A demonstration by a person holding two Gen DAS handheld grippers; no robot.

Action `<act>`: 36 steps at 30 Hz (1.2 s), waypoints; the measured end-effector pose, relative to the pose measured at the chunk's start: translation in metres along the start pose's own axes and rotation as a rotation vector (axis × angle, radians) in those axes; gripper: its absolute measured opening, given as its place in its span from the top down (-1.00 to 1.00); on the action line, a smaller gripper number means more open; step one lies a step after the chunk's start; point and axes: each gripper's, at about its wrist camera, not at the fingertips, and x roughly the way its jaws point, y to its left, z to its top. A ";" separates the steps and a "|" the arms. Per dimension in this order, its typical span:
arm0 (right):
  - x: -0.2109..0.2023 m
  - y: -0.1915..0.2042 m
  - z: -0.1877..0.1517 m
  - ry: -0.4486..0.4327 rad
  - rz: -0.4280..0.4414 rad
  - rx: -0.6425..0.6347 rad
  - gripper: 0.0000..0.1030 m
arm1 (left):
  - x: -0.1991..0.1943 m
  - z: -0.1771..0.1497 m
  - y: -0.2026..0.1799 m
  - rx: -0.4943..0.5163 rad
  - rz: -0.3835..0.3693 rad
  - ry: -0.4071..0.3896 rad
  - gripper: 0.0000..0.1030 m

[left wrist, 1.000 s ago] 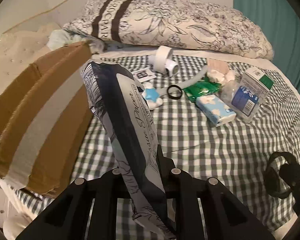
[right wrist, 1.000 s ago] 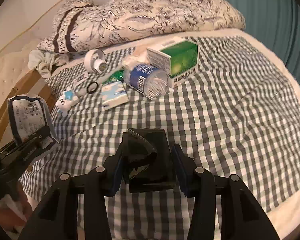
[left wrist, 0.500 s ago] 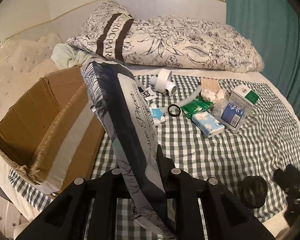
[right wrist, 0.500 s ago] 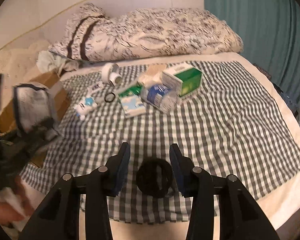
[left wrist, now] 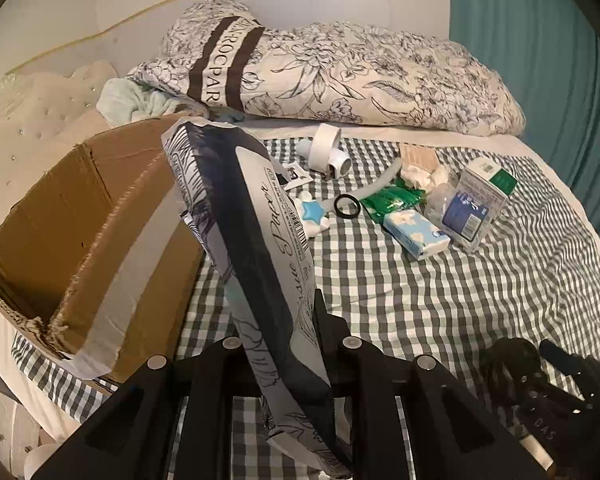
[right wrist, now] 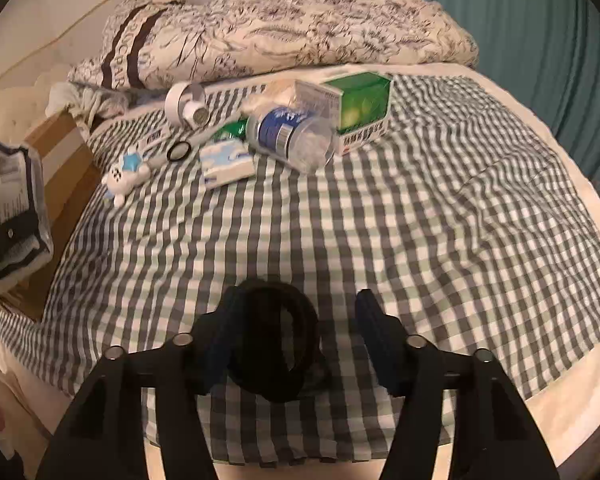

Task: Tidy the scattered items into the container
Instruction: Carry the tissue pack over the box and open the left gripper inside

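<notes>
l gripper [left wrist: 288, 344] grips tissue pack [left wrist: 256, 240]; r gripper [right wrist: 296, 328] jaws opening round black coil [right wrist: 278, 340].

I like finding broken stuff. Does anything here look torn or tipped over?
Yes. The brown cardboard box has a ragged, frayed front corner, and the clear plastic bottle with a blue label lies tipped on its side on the checked bedsheet.

1 box [left wrist: 80, 216], ~9 loose items
</notes>
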 end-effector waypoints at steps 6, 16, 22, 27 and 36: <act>0.012 -0.002 -0.009 0.068 0.035 -0.009 0.69 | 0.003 -0.003 -0.010 0.022 -0.003 0.014 0.70; -0.039 0.005 0.004 -0.056 0.046 -0.012 0.77 | -0.015 0.005 -0.005 0.020 -0.032 -0.015 0.70; -0.079 0.022 0.017 -0.149 0.039 -0.026 0.77 | -0.030 0.010 0.005 0.005 -0.081 -0.021 0.70; -0.096 0.042 0.024 -0.168 0.035 -0.048 0.77 | -0.045 0.016 0.021 0.002 -0.097 -0.035 0.70; -0.134 0.093 0.047 -0.246 0.066 -0.096 0.77 | -0.081 0.051 0.079 -0.052 -0.118 -0.089 0.70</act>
